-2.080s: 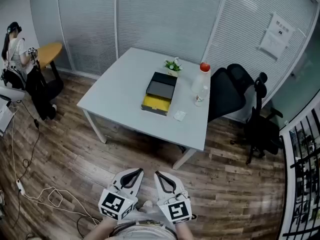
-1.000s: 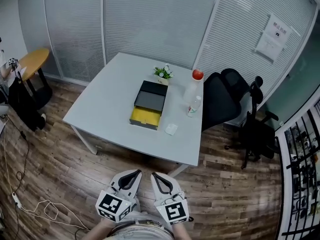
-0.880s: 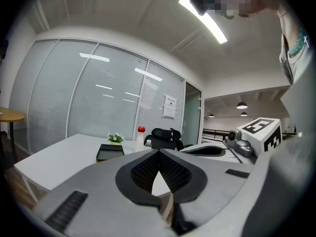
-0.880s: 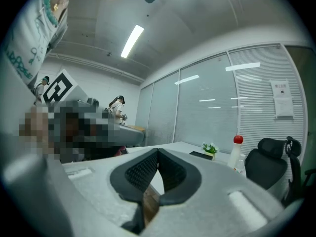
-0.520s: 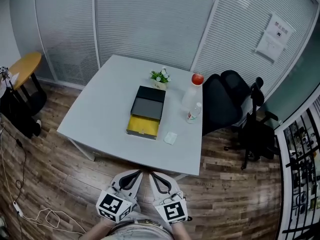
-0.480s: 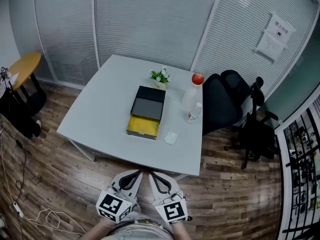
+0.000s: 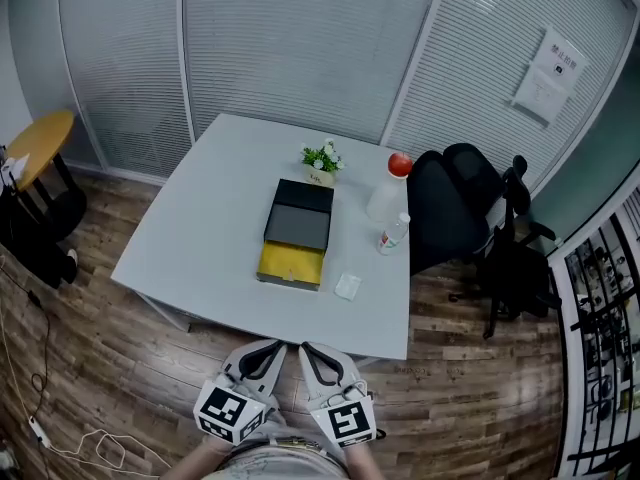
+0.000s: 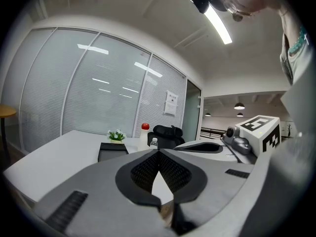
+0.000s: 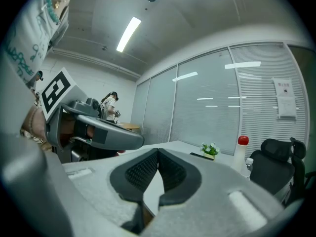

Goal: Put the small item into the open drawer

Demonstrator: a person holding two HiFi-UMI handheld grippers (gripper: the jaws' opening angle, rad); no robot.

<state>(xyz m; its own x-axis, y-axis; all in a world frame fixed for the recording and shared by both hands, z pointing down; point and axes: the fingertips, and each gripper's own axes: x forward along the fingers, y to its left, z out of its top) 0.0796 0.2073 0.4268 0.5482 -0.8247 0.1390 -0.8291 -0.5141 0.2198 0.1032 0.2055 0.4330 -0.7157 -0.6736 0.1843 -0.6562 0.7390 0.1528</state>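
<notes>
Both grippers are held low, side by side, short of the near edge of the white table [image 7: 200, 228]. The left gripper [image 7: 279, 344] has its jaws pressed together at the tips with nothing between them, as the left gripper view [image 8: 158, 152] shows. The right gripper [image 7: 306, 347] is closed and empty as well [image 9: 158, 151].

The small item [image 7: 348, 286], a pale flat piece, lies on the table ahead of the right gripper and slightly to its right. It is well apart from both grippers and just right of the open drawer [image 7: 291, 265]. Its longer side seems to run away from the grippers, tilted a little rightward; which end is which is too small to tell.

The drawer's yellow inside faces up, pulled toward the grippers out of a black box [image 7: 299, 218].
</notes>
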